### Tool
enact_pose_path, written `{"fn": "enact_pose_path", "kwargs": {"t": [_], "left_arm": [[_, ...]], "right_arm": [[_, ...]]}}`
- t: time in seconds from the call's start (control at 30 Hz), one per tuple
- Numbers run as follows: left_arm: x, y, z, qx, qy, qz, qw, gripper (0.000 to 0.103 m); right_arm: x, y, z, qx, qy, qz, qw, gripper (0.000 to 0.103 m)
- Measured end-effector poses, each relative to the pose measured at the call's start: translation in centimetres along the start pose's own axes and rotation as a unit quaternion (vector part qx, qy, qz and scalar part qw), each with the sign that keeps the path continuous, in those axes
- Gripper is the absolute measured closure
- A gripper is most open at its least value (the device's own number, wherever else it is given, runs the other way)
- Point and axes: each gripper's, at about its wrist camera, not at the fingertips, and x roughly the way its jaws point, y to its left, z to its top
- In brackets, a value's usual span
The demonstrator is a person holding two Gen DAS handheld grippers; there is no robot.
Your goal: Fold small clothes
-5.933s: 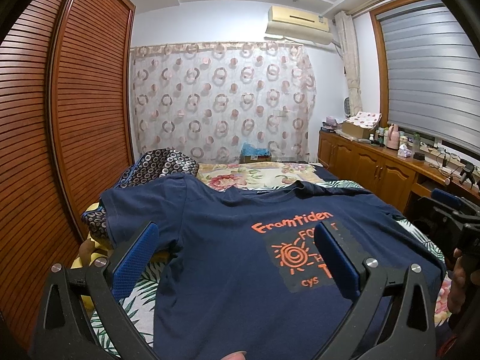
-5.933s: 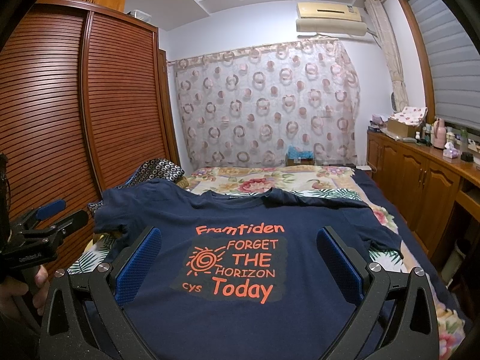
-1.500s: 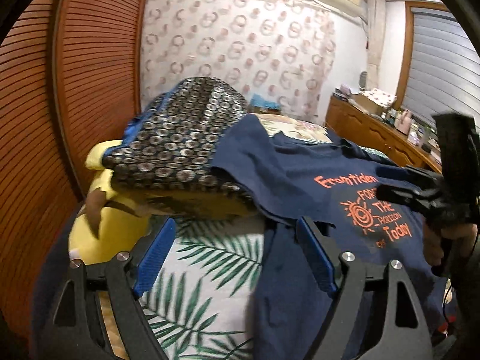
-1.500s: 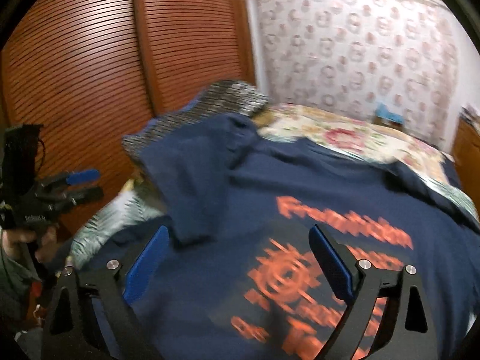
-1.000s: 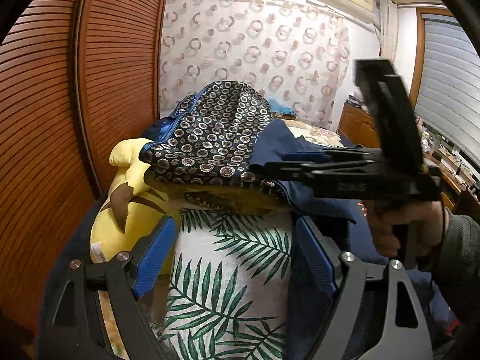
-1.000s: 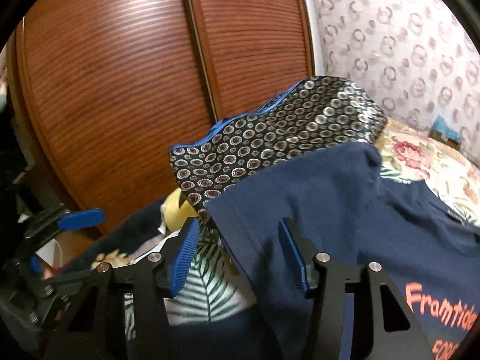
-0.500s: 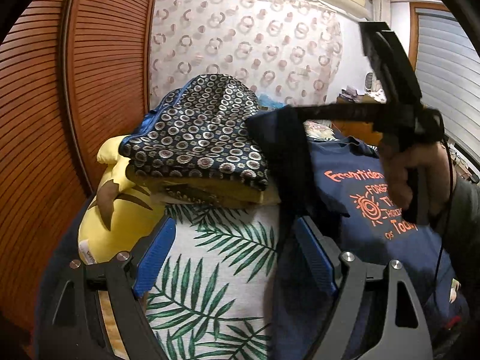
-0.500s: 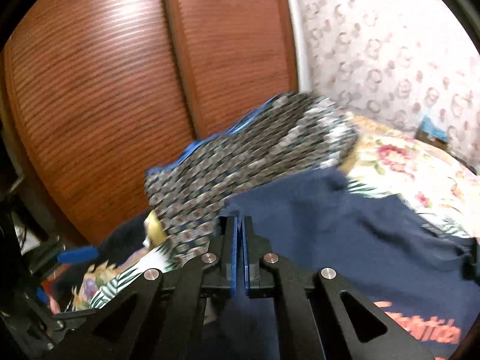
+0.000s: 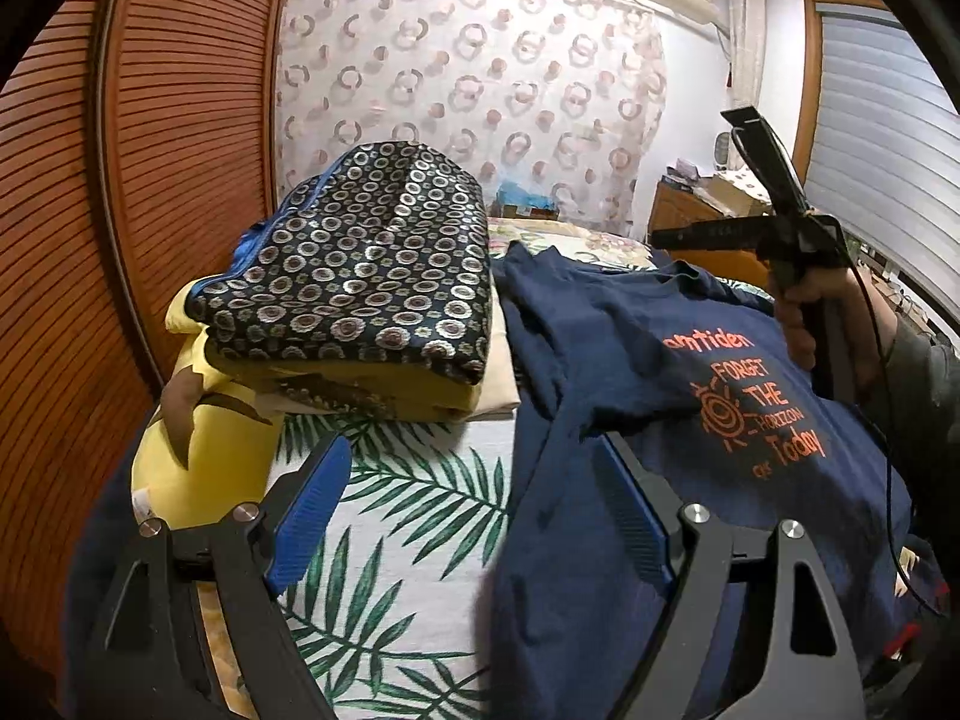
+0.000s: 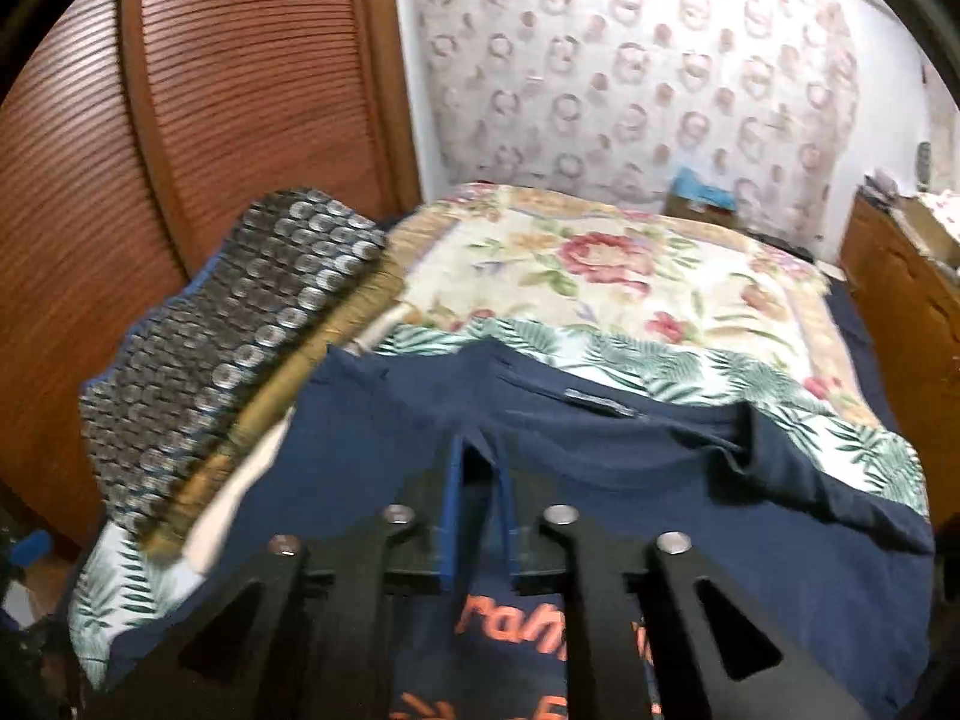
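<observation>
Left wrist view: bed covered by a white sheet printed with green palm fronds (image 9: 390, 516) — flat, matte weave. Alongside it stands a slatted reddish-brown wooden wardrobe door (image 9: 180, 138), ribbed horizontally. Behind, a sheer curtain with pink-brown ring pattern (image 9: 480, 96).

Navy blue cotton T-shirt with orange printed lettering and sun spiral (image 9: 660, 396) lies on the bed, chest print up; its near sleeve is folded inward over the chest, leaving soft creases at the shoulder. Just beside the shirt sits a folded stack: a dark quilted cover with silver-ringed circles (image 9: 372, 276) on top of yellow plush bedding (image 9: 204, 438).

Left gripper (image 9: 474, 510), black frame with ribbed blue pads, has its jaws wide apart and nothing between them; one pad hangs over the palm sheet, the other over the shirt's edge.

Right gripper (image 10: 477, 504), same build: its jaws have just been opening from fully together and now stand a narrow gap apart — only shirt fabric below is seen through the gap, not pinched. In the left view a hand (image 9: 822, 324) grips its handle above the shirt's print.

Right wrist view is motion-blurred; floral cream quilt (image 10: 600, 276) lies past the shirt collar.
</observation>
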Motion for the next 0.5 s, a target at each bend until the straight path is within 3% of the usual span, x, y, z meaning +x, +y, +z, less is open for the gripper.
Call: {"fn": "enact_pose_path", "kwargs": {"t": [0.07,0.2,0.5], "left_arm": [[0.2,-0.4,0.3,0.004,0.001,0.000,1.0000,0.020],[0.8,-1.4,1.0,0.013,0.000,-0.004,0.9999,0.020],[3.9,-5.2,3.1,0.046,0.011,-0.021,0.9987,0.020]], "right_arm": [[0.1,0.5,0.0,-0.006,-0.004,-0.001,1.000,0.075],[-1.5,0.6,-1.4,-0.016,-0.013,0.003,1.000,0.052],[-3.4,-2.2,-5.2,-0.029,0.000,0.010,1.000,0.048]]}}
